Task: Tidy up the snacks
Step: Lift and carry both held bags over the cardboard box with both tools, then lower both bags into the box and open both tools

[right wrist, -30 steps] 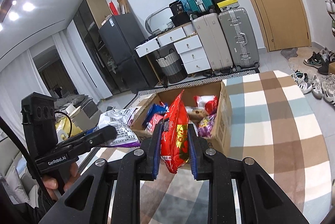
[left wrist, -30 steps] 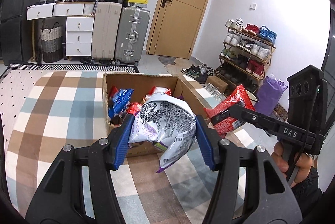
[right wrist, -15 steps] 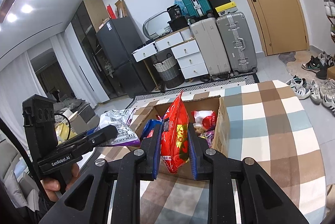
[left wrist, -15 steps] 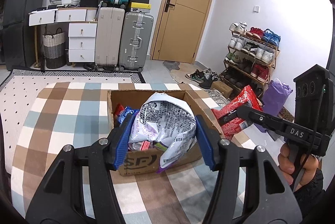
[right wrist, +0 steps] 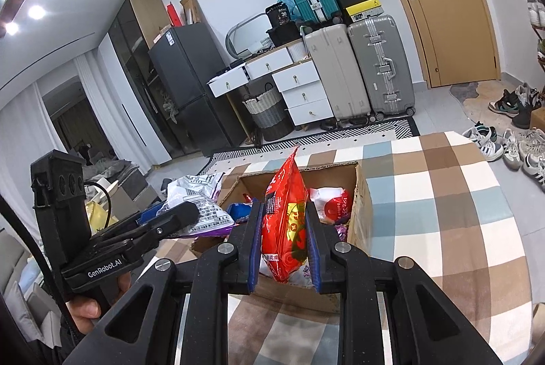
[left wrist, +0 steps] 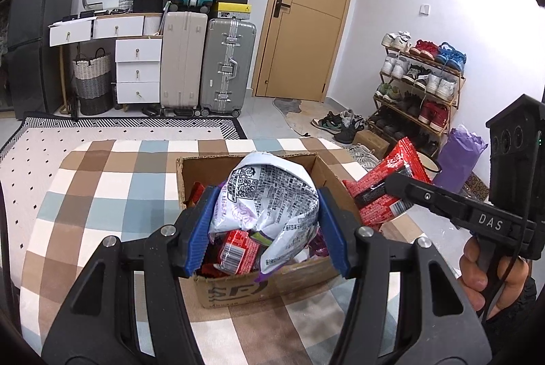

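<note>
The left gripper (left wrist: 265, 228) holds a white bag (left wrist: 269, 194), the right gripper (right wrist: 284, 242) a red bag (right wrist: 284, 222), both over the box (left wrist: 238, 290). Many snacks are inside already; these two are left.

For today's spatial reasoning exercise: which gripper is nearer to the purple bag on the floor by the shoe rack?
Right. The right gripper, with the red packet, sits on the purple bag's side of the cardboard box; the left gripper holds its white packet further from it, over the box.
</note>
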`<act>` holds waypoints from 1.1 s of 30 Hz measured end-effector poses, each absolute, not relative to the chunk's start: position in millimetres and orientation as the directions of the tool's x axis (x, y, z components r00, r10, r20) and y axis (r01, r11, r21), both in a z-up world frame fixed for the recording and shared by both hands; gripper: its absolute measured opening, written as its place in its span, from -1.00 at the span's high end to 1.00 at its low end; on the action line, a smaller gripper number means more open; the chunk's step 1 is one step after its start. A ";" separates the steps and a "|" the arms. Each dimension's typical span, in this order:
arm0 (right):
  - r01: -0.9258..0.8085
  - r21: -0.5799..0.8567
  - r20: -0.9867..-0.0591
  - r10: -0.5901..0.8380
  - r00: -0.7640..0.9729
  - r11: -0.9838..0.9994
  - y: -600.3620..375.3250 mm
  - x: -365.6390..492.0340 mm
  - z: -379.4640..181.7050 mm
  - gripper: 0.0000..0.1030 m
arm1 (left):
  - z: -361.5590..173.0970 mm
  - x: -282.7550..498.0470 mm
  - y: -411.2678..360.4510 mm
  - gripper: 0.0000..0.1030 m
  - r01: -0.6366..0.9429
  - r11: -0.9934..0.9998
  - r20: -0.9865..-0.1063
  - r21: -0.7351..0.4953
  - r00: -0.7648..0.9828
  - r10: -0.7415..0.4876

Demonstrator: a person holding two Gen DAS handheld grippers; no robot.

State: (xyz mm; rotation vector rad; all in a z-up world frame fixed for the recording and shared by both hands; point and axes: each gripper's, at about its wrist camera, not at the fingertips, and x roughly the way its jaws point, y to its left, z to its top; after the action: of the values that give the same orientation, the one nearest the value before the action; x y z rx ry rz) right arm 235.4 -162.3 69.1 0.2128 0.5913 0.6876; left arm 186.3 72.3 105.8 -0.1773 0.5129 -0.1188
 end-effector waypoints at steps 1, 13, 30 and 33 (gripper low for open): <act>-0.532 0.366 -0.446 0.646 0.620 0.764 -159.9 238.0 67.9 0.56 | 103.3 192.1 71.5 -0.07 0.066 0.979 -0.481 -0.191 0.864 -0.152; -0.516 0.332 -0.511 0.611 0.605 0.789 -134.2 266.8 41.6 0.56 | 66.1 241.1 60.9 -0.07 0.048 0.990 -0.528 -0.134 0.842 -0.113; -0.502 0.300 -0.562 0.575 0.595 0.811 -120.3 292.7 14.3 0.56 | 23.2 270.7 57.1 -0.08 0.084 0.991 -0.543 -0.109 0.830 -0.130; -0.496 0.307 -0.571 0.574 0.587 0.812 -120.1 296.2 9.4 0.56 | 17.3 274.5 59.1 -0.08 0.090 0.989 -0.553 -0.120 0.821 -0.142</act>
State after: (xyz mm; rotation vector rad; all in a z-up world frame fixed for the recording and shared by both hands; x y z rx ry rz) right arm 296.2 -120.1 9.4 0.1192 0.7080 0.6254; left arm 274.5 59.1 17.3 -0.0901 0.5947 -0.1232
